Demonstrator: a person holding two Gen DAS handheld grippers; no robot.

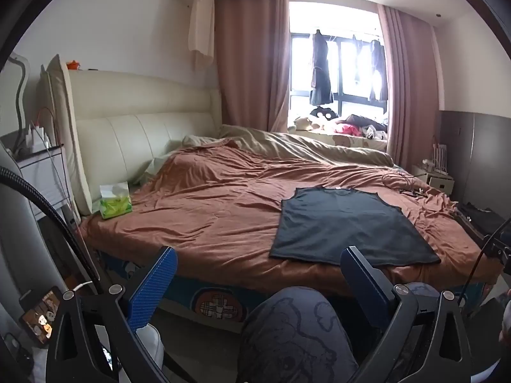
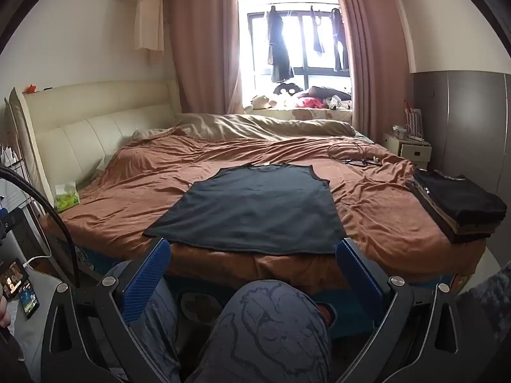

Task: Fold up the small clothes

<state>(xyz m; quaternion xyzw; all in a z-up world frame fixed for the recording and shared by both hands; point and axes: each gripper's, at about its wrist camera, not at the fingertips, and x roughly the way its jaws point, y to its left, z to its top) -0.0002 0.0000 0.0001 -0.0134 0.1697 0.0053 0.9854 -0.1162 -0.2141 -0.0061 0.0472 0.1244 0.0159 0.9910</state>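
Note:
A dark grey sleeveless top [image 1: 348, 223] lies flat on the brown bedspread, hem toward me; it also shows in the right wrist view [image 2: 255, 210]. My left gripper [image 1: 258, 255] is open and empty, held back from the bed's near edge, left of the top's hem. My right gripper [image 2: 252, 249] is open and empty, its blue fingertips [image 2: 159, 249] level with the hem and short of it. A stack of folded dark clothes [image 2: 460, 204] sits on the bed's right edge.
A green tissue pack [image 1: 115, 204] lies by the cream headboard [image 1: 143, 127]. Cables and glasses [image 2: 357, 156] lie on the far right of the bed. A crumpled beige duvet [image 2: 271, 127] runs along the far side. My knee [image 2: 274, 325] is below the grippers. Phones [image 2: 19, 284] sit at left.

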